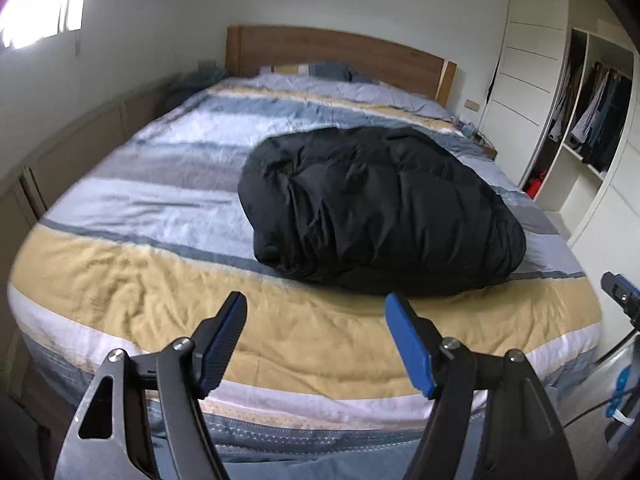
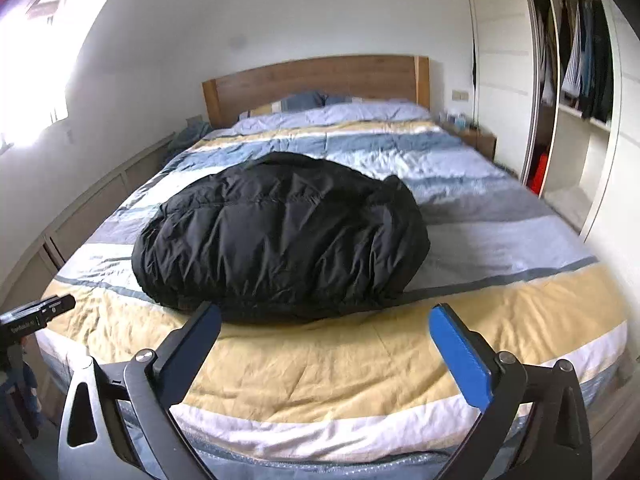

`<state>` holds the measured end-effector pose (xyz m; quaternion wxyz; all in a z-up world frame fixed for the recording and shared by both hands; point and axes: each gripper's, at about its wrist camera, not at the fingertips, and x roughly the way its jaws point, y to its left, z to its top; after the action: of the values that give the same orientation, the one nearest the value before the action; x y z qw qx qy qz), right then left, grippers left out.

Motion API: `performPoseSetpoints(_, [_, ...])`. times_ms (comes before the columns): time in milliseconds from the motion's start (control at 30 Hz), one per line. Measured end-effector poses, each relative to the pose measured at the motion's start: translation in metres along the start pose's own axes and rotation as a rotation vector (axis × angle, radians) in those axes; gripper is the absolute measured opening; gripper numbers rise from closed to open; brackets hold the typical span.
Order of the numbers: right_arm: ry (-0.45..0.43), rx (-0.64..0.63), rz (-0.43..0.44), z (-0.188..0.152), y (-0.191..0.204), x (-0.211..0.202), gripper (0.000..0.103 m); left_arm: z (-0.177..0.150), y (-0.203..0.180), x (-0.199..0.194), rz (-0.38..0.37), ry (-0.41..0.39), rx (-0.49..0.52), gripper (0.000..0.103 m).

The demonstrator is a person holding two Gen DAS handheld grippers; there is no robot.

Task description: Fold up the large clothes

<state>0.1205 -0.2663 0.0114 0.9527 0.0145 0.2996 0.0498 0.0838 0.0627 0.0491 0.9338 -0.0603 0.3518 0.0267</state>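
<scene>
Bedroom, striped bed [image 1: 120, 272], folded black jacket [image 1: 380, 208] ahead of both claws, left claw [image 1: 316, 312] and right claw [image 2: 326, 320] wide open, empty.

Blown-out window [image 1: 36, 4] glare upper left; soft, fisheye-bent edges.

So the bed [image 1: 120, 280] has a wooden headboard [image 1: 336, 54] and it's covered edge to edge with a striped quilt [image 2: 340, 364] in bands of yellow, white, pale blue and grey (pretty wrinkled, especially along the yellow band at the foot). Sitting right on the quilt, around the middle of the bed and a bit toward the foot, is a puffy black jacket [image 1: 380, 208] folded up into a rounded bundle, its near edge resting on the yellow band. Up by the headboard there are pillows [image 2: 308, 101], partly tucked behind the quilt's top edge.
</scene>
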Motion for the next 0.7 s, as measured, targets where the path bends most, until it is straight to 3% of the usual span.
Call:
performPoseSetpoints(300, [-0.099, -0.088, -0.029, -0.004, 0.027, -0.038, 0.102, -0.002, -0.032, -0.052, 0.132, -0.154, 0.046, 0.070])
performPoseSetpoints(467, [-0.147, -0.116, -0.028, -0.003, 0.038, -0.052, 0.102, -0.002, -0.039, -0.061, 0.210, -0.185, 0.062, 0.070])
performPoseSetpoints(700, [-0.173, -0.117, -0.001, -0.003, 0.044, -0.060, 0.102, -0.007, -0.047, -0.070, 0.197, -0.206, 0.071, 0.070])
